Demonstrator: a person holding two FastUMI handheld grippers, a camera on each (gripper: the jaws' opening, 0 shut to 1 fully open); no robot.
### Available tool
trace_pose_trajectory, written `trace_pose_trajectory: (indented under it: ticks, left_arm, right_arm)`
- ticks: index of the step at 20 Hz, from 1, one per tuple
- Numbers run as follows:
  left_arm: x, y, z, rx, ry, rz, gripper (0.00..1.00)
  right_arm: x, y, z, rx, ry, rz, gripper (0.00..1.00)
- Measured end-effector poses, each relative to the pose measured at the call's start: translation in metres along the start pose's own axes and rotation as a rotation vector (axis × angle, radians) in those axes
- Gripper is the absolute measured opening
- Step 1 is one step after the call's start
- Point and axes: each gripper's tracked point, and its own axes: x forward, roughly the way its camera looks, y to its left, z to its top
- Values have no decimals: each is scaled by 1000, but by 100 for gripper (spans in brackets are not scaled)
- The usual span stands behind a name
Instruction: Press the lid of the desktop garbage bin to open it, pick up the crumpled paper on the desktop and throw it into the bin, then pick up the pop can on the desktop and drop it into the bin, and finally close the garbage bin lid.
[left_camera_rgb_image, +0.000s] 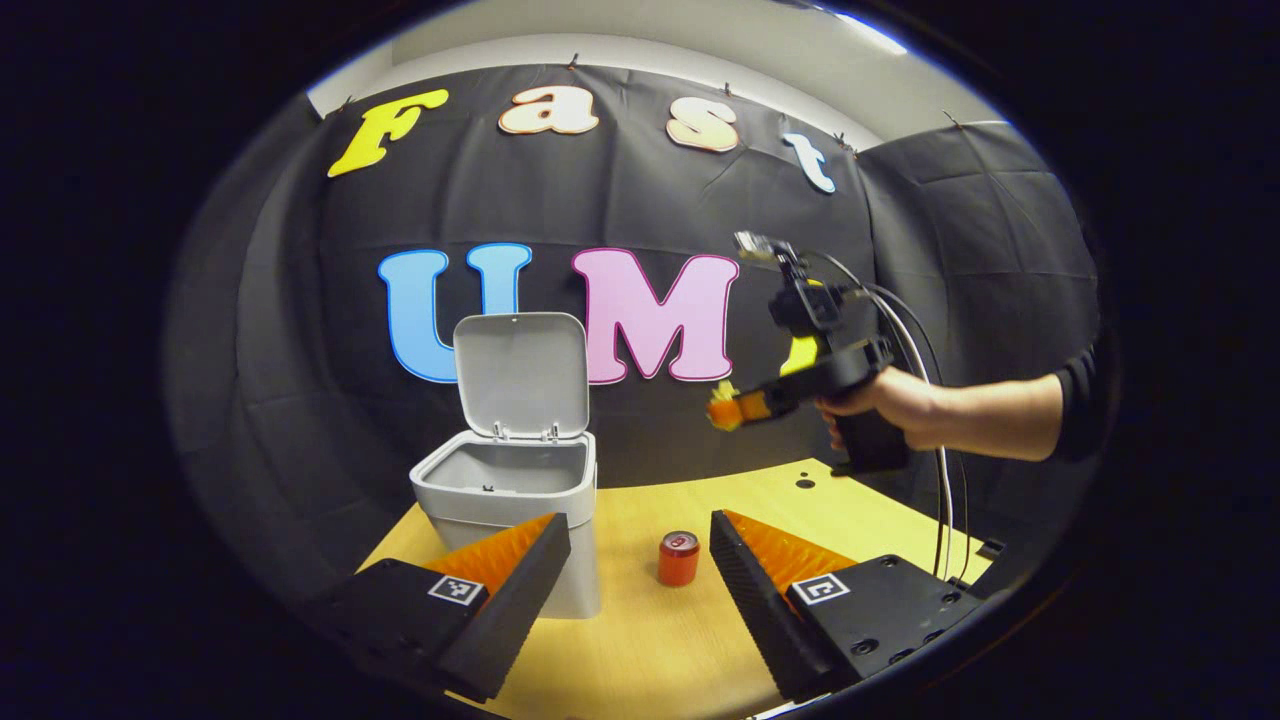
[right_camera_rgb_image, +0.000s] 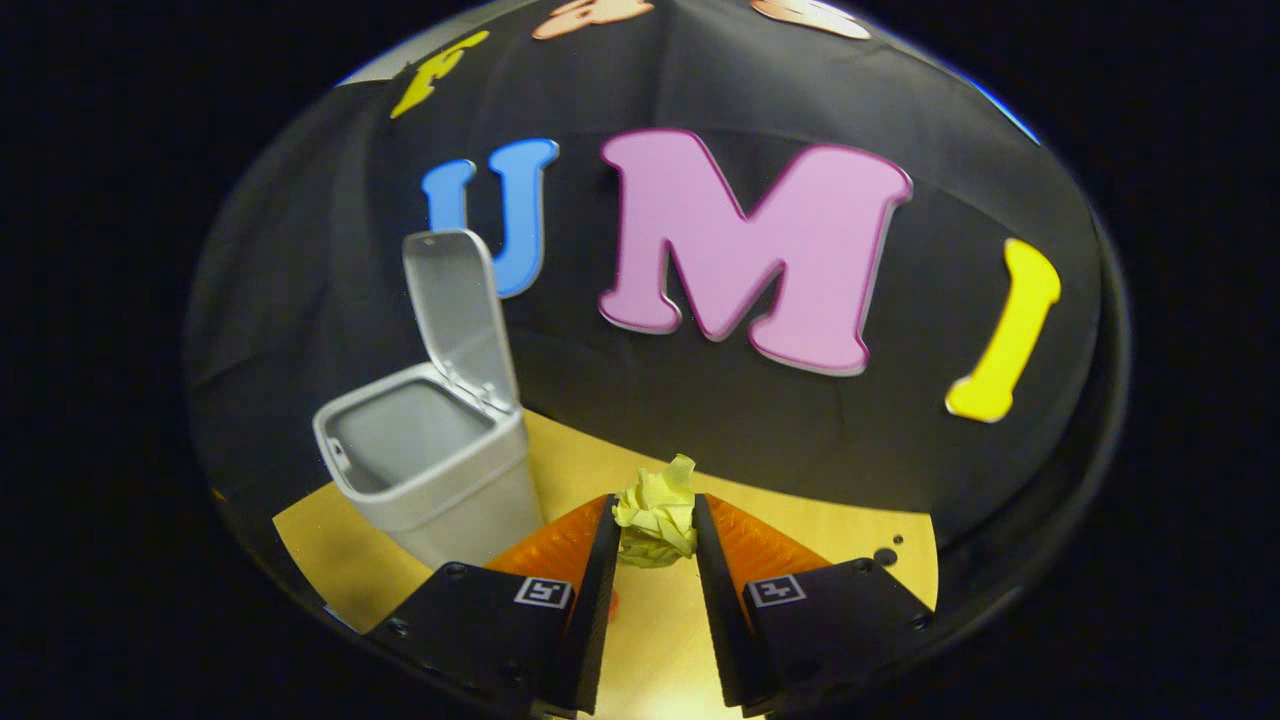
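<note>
1. Your first step is done: the garbage bin (left_camera_rgb_image: 515, 500) stands on the desktop (left_camera_rgb_image: 650, 640) with its lid (left_camera_rgb_image: 521, 372) swung up and upright behind the opening.
2. You are in the second step. Your right gripper (right_camera_rgb_image: 655, 525) is closed on the crumpled paper (right_camera_rgb_image: 656, 520), both fingers pressing its sides, and in the left gripper view that gripper (left_camera_rgb_image: 728, 407) is carried in the air, well above the wood, to the right of the bin.
3. The paper is a pale yellow wad, loosely balled, with one torn flap sticking up above the fingers; it looks light and easy to squash.
4. The bin is to the left of the paper in the right gripper view, so the drop is not yet made.
5. Your left gripper (left_camera_rgb_image: 640, 550) is spread wide and holds nothing.
6. The pop can (left_camera_rgb_image: 679, 558), red and upright, stands on the desktop just right of the bin.
7. Left for you: release the paper, bin the can, shut the lid.
</note>
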Motion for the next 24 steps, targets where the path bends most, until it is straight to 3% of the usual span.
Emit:
trace_pose_trajectory:
  ticks: [4, 9, 15, 19, 21, 22, 24]
  left_arm:
    - [-12, 16, -3, -33, 3, 35, 96]
    - [-32, 49, -14, -47, 26, 143, 96]
    - [-49, 81, -26, -54, 55, 234, 96]
    - [-52, 87, -22, -67, 40, 258, 96]
    - [-48, 87, -26, -72, 46, 252, 96]
    - [-45, 87, -29, -67, 50, 247, 96]
    - [-39, 85, -33, -52, 53, 228, 96]
  right_arm:
    - [4, 61, 34, -38, -46, 167, 49]
    - [19, 119, 22, -101, -26, 295, 49]
    - [28, 146, 11, -132, 18, 345, 49]
    - [34, 146, 4, -131, 42, 324, 52]
    - [34, 142, 2, -129, 46, 311, 90]
    - [36, 141, 2, -123, 39, 304, 99]
    - [35, 133, 7, -101, 8, 279, 98]
